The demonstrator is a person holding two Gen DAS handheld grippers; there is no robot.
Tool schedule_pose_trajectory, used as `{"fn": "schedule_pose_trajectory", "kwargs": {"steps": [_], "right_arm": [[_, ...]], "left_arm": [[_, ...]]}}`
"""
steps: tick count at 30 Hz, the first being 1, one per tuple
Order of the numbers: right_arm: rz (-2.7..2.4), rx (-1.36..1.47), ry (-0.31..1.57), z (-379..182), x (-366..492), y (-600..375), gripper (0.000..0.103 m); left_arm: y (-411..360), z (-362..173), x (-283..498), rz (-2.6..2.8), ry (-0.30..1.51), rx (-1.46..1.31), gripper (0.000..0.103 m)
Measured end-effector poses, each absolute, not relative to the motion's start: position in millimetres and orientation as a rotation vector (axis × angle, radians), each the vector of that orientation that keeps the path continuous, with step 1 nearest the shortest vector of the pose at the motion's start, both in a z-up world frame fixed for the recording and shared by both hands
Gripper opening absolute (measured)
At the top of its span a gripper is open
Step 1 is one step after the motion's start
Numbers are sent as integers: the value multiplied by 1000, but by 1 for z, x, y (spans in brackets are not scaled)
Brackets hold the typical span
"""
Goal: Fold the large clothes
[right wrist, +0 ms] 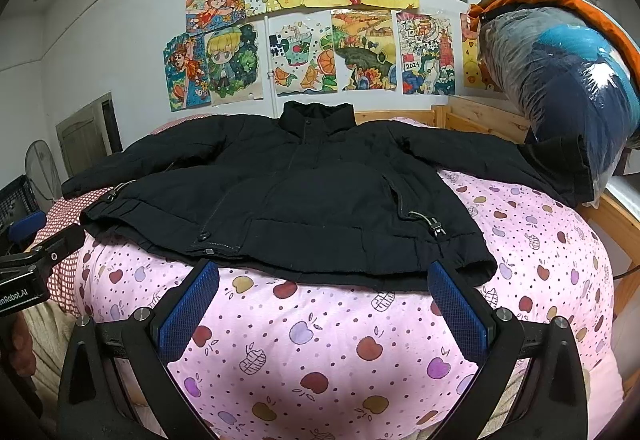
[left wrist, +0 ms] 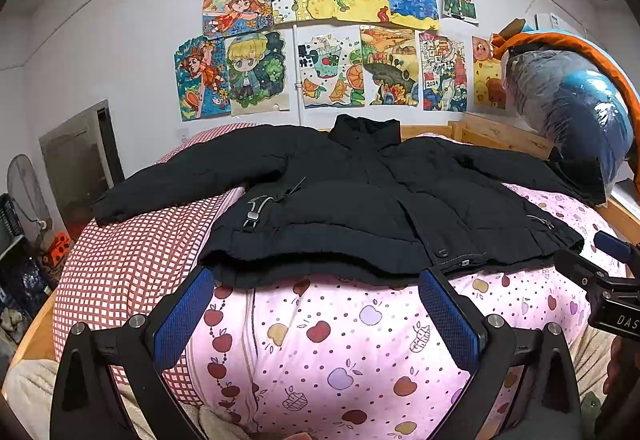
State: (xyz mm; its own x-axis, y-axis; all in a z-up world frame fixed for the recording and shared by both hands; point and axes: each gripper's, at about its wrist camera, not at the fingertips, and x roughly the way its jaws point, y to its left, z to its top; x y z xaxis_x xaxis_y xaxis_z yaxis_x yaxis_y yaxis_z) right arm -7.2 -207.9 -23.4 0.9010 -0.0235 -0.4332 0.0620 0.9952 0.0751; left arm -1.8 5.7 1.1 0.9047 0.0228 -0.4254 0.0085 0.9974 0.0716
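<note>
From my seat I see the black jacket [left wrist: 360,199] lying flat and face up on the pink apple-print quilt [left wrist: 340,352], collar toward the far wall, both sleeves spread out to the sides. My left gripper [left wrist: 316,316] sits just short of the jacket's hem, its blue pads [left wrist: 184,316] spread wide with only quilt between them; the fingertips reach the hem's edge, though I cannot tell if they touch it. My right gripper [right wrist: 324,304] is likewise released and holding nothing, parked at the hem on the jacket's other half, near the pocket zipper pull [right wrist: 436,228]. Left of the jacket, its sleeve drapes over a red checked pillow [left wrist: 132,256]. Right of the jacket, the other sleeve's cuff runs up against a big plastic-wrapped bundle of bedding [right wrist: 568,87], which crowds that side. Behind the jacket's collar is the wooden bed rail [right wrist: 472,119], and above that a wall covered in children's drawings [right wrist: 320,19]. Far left of the jacket, past the pillow, stand a fan [left wrist: 28,191] and a dark crate [right wrist: 16,199] on the floor. Each camera catches the other gripper's body at its frame edge, level with the hem.
</note>
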Motion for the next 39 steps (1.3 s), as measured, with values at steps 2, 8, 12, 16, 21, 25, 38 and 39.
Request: {"fn": "schedule_pose_trajectory", "kwargs": {"steps": [2,8,12,16,21,25,38,39], "right_arm": [[-44,88,447,-23,-8,-207,102],[-44,88,447,-23,-8,-208,102],[-44,88,446,-23,-8,-208,102],[-44,86,446,-23,-8,-208,102],[-46,87,441,-19,-9,-210,102],[-46,88,441,-18,-9,-212,102],[-90,98,446,-19,-2,-220,102],[-94,96,450,-18,1,-221,102]], "left_arm": [[6,1,-2,8,440,73,103],[7,0,-2,9,439,73,103],[8,0,-1,11,435,75,103],[8,0,-1,11,436,77,103],[8,0,0,12,435,78,103],[8,0,0,12,436,77,103],[-2,3,25,-23,471,115,103],[-3,6,32,-38,479,124,103]]}}
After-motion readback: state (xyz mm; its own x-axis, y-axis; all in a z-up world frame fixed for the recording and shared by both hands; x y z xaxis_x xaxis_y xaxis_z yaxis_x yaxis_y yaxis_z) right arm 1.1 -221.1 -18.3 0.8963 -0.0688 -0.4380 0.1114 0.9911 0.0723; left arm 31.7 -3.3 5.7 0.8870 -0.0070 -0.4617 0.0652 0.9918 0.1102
